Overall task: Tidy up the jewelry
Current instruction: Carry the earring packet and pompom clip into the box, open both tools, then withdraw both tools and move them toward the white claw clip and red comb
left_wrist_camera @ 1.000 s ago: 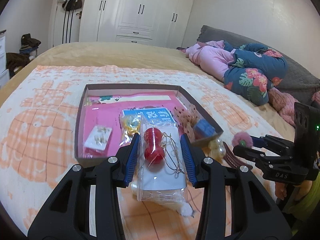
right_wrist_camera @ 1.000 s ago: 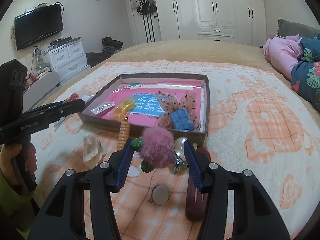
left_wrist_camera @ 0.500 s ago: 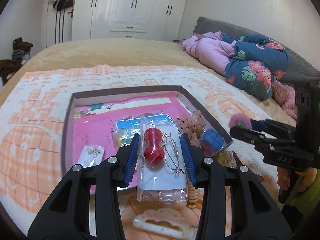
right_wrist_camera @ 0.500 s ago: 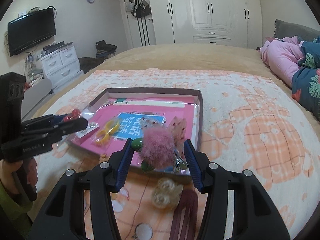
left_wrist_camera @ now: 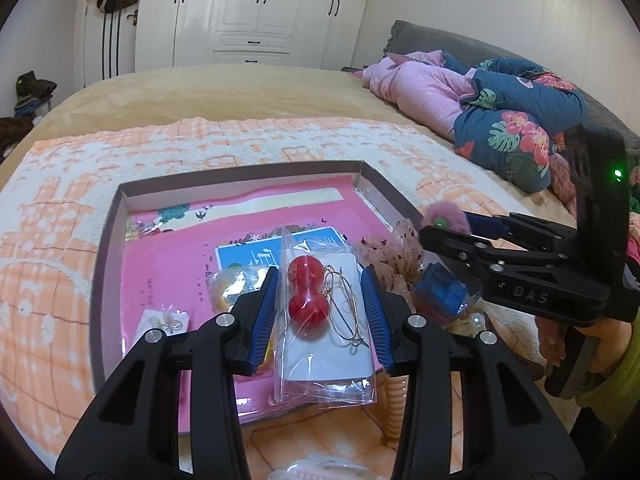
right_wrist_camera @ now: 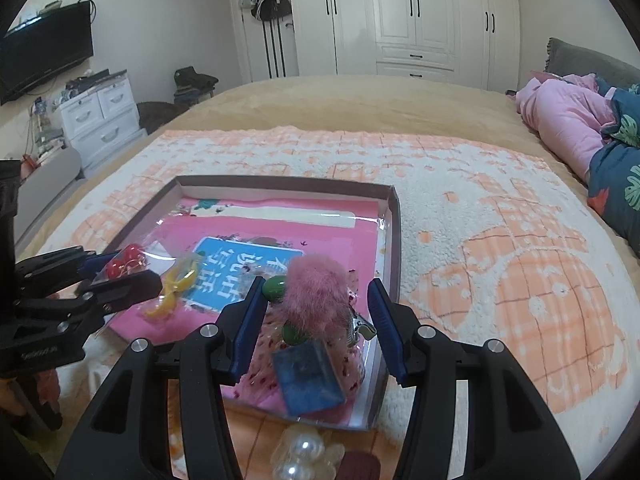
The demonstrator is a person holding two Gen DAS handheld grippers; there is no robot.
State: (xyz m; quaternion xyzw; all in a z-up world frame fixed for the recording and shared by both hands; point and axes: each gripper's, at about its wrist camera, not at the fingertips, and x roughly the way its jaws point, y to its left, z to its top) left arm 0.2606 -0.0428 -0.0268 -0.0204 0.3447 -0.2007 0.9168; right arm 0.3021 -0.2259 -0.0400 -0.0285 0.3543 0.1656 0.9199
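A shallow brown box (left_wrist_camera: 107,240) with a pink lining lies on the bed; it also shows in the right wrist view (right_wrist_camera: 394,216). My left gripper (left_wrist_camera: 323,312) is shut on a clear packet of red bead earrings (left_wrist_camera: 306,292) with gold hoops, held over the box's near part. My right gripper (right_wrist_camera: 316,320) is shut on a pink fluffy hair clip (right_wrist_camera: 316,292) with green beads, held over the box's near right corner. In the left wrist view the right gripper (left_wrist_camera: 448,232) is at the right, the pink clip (left_wrist_camera: 442,216) at its tip.
In the box lie a blue card (right_wrist_camera: 240,264), a yellow piece (right_wrist_camera: 176,284), a small earring card (left_wrist_camera: 166,320), and a blue clip on a dotted bow (right_wrist_camera: 308,376). Pearl clips (right_wrist_camera: 300,456) lie on the orange blanket in front. Pillows (left_wrist_camera: 516,128) are at the right.
Both grippers have moved forward with their loads, from in front of the box to over its near part. The box looks nearer and larger in both views.
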